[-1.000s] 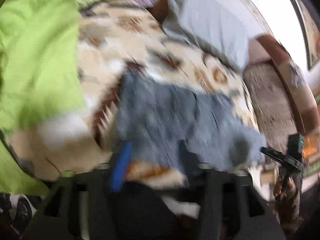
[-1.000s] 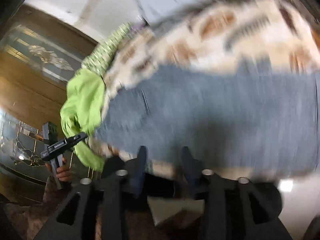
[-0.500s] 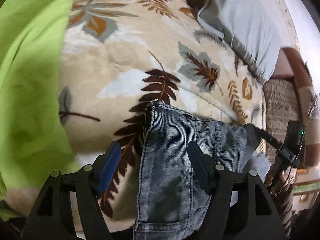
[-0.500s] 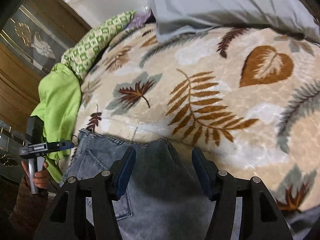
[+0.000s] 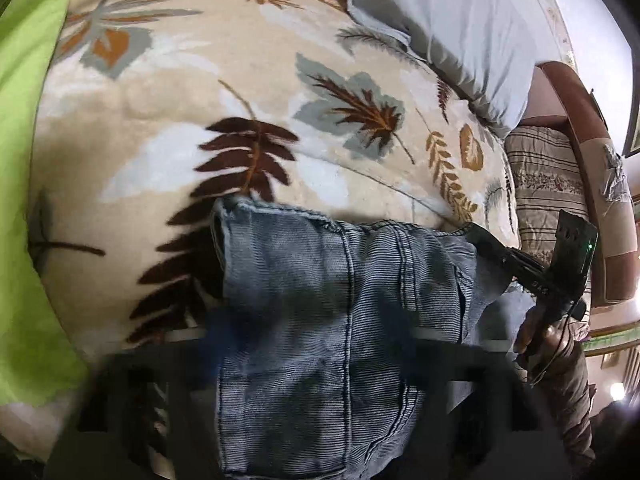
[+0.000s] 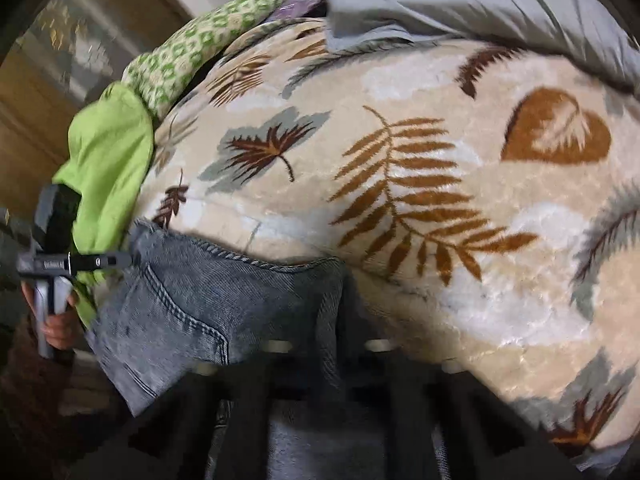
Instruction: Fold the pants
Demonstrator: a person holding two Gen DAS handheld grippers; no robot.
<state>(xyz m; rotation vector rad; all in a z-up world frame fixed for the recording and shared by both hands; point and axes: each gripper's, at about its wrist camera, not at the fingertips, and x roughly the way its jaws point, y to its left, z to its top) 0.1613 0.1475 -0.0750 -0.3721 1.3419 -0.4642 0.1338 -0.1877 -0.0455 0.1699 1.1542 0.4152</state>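
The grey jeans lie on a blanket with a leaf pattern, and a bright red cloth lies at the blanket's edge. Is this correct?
One detail is wrong: the cloth at the edge of the blanket is bright green, not red, as both wrist views show. The grey jeans do lie on the leaf-patterned blanket.

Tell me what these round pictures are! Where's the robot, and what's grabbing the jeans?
There's no robot. A person holds a pinching tool, a gripper, in each hand. Each has a wide-eyed camera that bends its picture. One picture looks from the left gripper, one from the right gripper, so each shows the other tool. Blue jeans lie on a leafy blanket, with a green cloth and grey pillow nearby. The right gripper is shut on the jeans' edge; the left one's jaws are closing with denim between them.
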